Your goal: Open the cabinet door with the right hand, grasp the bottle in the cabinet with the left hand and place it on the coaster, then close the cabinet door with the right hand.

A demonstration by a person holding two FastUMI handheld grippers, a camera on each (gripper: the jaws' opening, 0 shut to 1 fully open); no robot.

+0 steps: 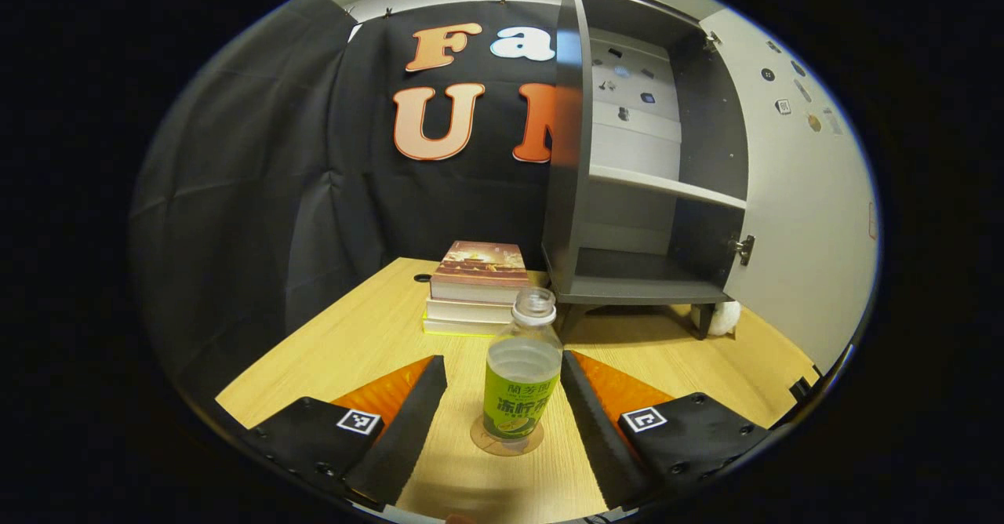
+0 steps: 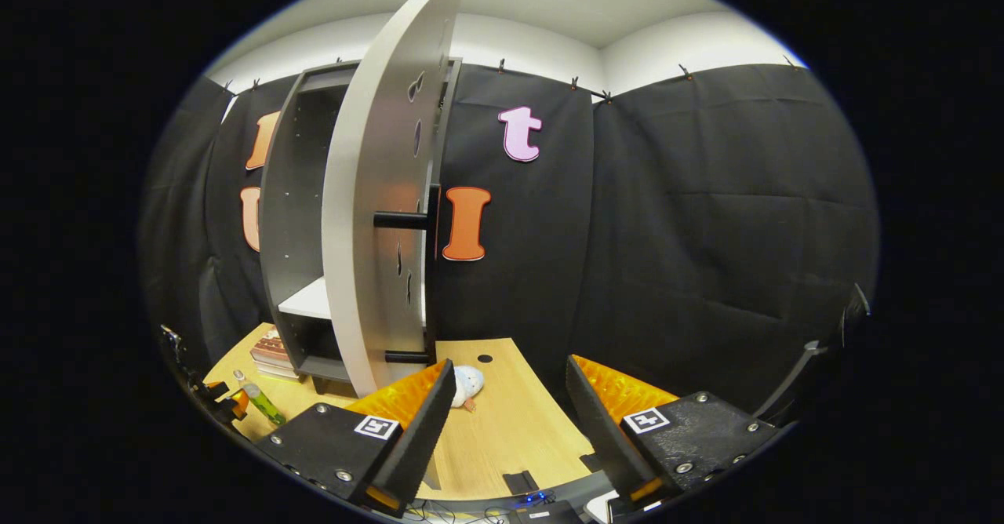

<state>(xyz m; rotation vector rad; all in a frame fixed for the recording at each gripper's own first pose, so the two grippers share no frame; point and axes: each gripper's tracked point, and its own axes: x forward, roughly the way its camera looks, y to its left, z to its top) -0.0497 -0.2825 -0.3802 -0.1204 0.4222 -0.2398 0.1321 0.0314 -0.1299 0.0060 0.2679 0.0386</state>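
- Left gripper view: my left gripper [image 1: 502,398] spread wide, fingers clear of the bottle [image 1: 521,375], which stands upright on the coaster [image 1: 507,439]. Behind the bottle: book stack [image 1: 478,287], cabinet [image 1: 635,155] with door [image 1: 792,194] open.
- Right gripper view: my right gripper [image 2: 508,414] parted, holding nothing, just before the door's edge [image 2: 369,218]; handle [image 2: 404,220] untouched.

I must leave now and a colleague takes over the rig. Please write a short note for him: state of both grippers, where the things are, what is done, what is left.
Left gripper: open, fingers on either side of the bottle without touching it.
Right gripper: open, empty, facing the edge of the open cabinet door.
The bottle stands upright on the coaster on the table, in front of the cabinet.
Done: door opened, bottle out and placed.
Left: pull the left gripper back, close the door with the right.
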